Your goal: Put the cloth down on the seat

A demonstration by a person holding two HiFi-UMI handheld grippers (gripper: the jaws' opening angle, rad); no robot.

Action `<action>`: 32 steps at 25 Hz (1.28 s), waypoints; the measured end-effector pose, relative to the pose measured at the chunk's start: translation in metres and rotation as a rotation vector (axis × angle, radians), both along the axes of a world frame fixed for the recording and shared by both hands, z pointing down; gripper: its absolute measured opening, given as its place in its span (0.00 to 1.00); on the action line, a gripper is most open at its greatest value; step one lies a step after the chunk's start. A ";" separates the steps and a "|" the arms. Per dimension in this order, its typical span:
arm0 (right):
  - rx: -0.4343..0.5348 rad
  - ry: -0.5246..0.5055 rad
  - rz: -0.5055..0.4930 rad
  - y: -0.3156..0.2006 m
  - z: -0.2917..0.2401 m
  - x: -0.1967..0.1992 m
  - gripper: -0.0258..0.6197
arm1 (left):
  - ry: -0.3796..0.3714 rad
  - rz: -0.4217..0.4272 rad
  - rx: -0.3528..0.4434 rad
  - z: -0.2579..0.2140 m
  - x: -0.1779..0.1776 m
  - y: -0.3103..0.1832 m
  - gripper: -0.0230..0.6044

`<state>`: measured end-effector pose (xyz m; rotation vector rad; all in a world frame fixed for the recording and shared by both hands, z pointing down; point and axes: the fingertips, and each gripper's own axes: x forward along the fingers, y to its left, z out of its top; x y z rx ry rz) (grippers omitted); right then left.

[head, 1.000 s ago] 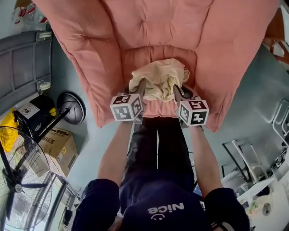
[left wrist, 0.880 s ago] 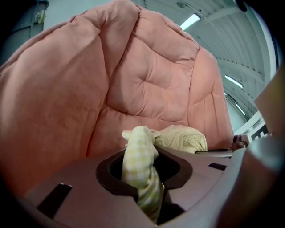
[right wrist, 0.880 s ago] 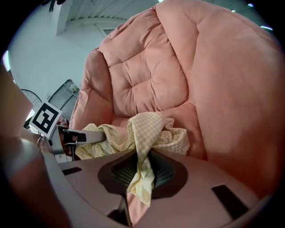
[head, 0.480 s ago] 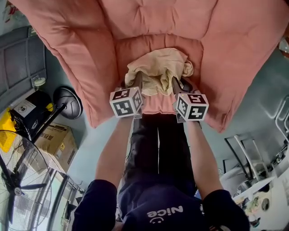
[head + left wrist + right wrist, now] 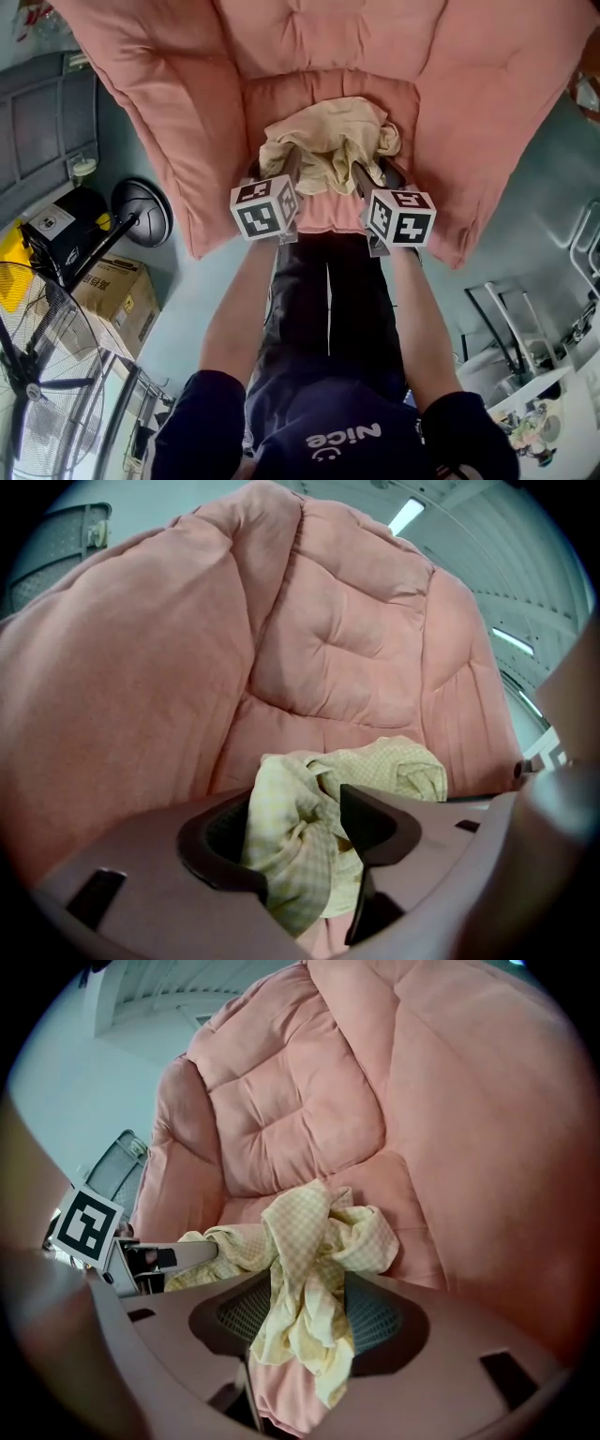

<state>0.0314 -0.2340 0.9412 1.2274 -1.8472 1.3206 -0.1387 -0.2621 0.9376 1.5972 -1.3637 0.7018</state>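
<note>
Cloth (image 5: 328,141), pale yellow, checked, bunched in folds on pink seat (image 5: 272,108)

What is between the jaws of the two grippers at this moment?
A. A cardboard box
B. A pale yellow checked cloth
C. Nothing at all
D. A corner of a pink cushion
B: the pale yellow checked cloth hangs between the jaws of the left gripper and of the right gripper, over the pink armchair seat. Both pairs of jaws have just been opening and now stand apart.
</note>
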 end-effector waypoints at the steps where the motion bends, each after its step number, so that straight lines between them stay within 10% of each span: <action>1: -0.009 -0.010 -0.001 0.003 -0.007 0.000 0.38 | 0.005 0.016 -0.003 -0.006 0.003 0.003 0.49; 11: 0.091 0.003 -0.018 0.004 -0.124 0.007 0.38 | 0.023 0.032 0.027 -0.107 0.013 0.019 0.49; 32: 0.383 0.030 -0.031 0.045 -0.368 0.008 0.38 | 0.172 0.159 0.350 -0.363 0.038 0.060 0.49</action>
